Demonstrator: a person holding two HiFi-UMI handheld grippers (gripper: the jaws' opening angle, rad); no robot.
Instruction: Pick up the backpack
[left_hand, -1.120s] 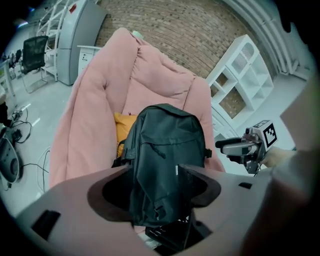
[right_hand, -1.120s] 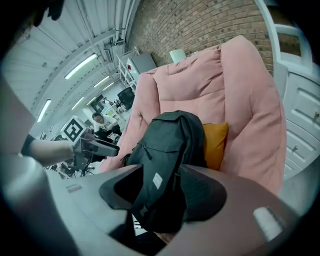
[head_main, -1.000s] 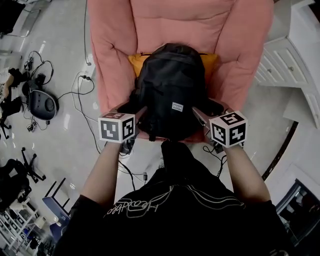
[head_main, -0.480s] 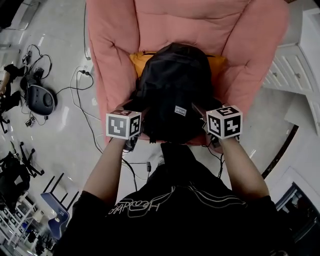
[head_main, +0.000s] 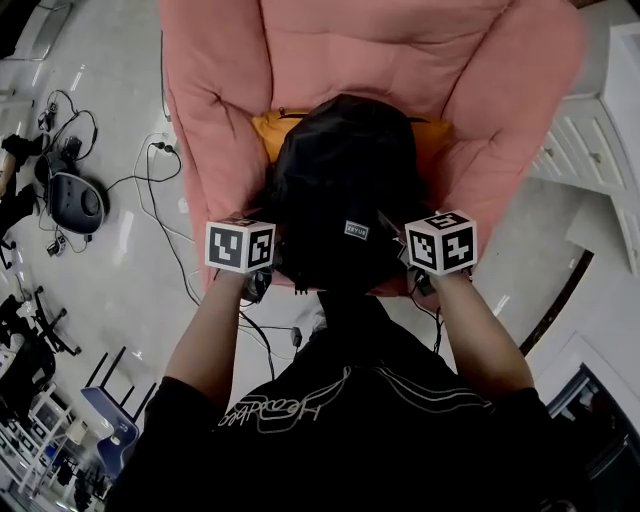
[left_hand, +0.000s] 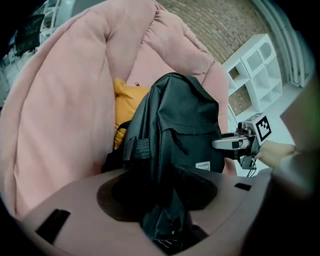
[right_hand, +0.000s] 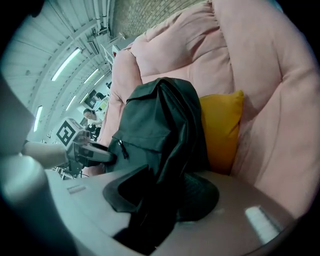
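A black backpack (head_main: 340, 190) stands upright on the seat of a pink armchair (head_main: 220, 120), leaning on an orange cushion (head_main: 268, 128). My left gripper (head_main: 268, 262) is at the pack's lower left side and my right gripper (head_main: 400, 250) at its lower right. In the left gripper view the jaws are closing, and the left gripper (left_hand: 167, 195) has the pack's black side fabric (left_hand: 165, 220) bunched between its pads. In the right gripper view the right gripper (right_hand: 155, 200) pinches the other side's fabric (right_hand: 145, 220) the same way, jaws closing. Each view shows the opposite gripper across the pack.
The armchair's padded arms (head_main: 500, 150) close in on both sides of the pack. Black cables (head_main: 150, 180) and a grey device (head_main: 75, 200) lie on the floor at the left. A white cabinet (head_main: 590, 130) stands at the right.
Both grippers have come down and in against the backpack's lower sides. Their fingers, seen apart from the pack a second ago, are now tucked into its fabric.
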